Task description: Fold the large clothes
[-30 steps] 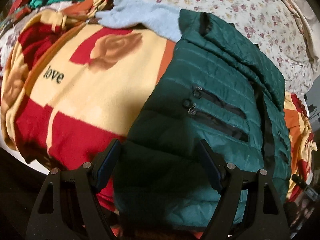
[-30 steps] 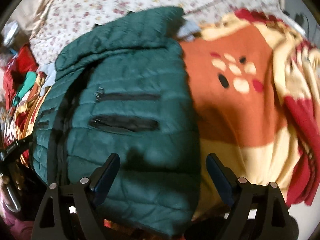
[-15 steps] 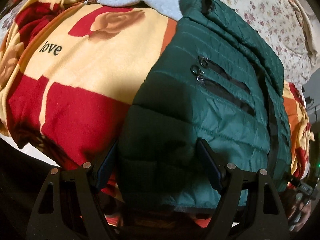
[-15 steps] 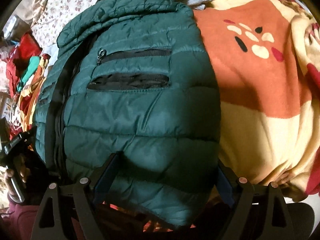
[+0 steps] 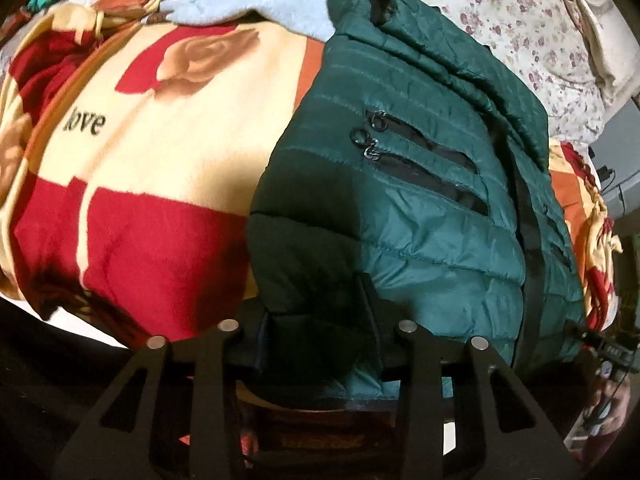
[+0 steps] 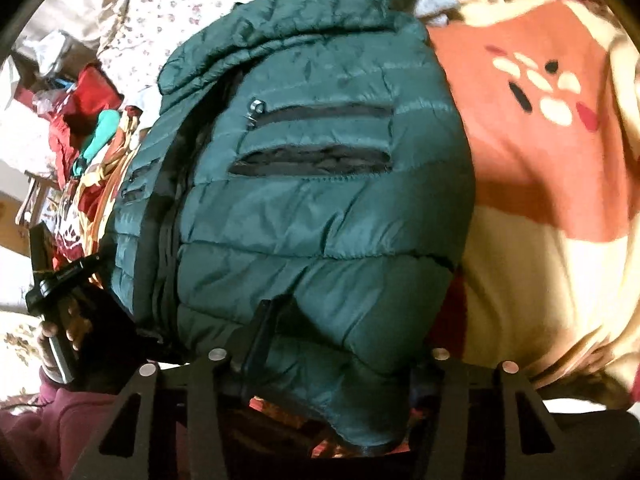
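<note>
The patterned blanket [image 5: 152, 184] covered the bed, and on it my green puffer jacket [image 5: 420, 216] lay flat, sleeves apparently tucked. My left gripper [image 5: 320, 320] and right gripper [image 6: 340, 344] had just closed, clenching its near hem; the upward fold remained undone.

Both cameras ride just behind their fingers and look steeply down, close over the near hem of the green puffer jacket [image 5: 420, 208]. The left wrist view takes it from the left, with the patterned blanket [image 5: 160, 168] filling that side. The right wrist view takes it from the right. They share the jacket and, probably, the same flowered bedsheet [image 6: 168, 12] beyond.
</note>
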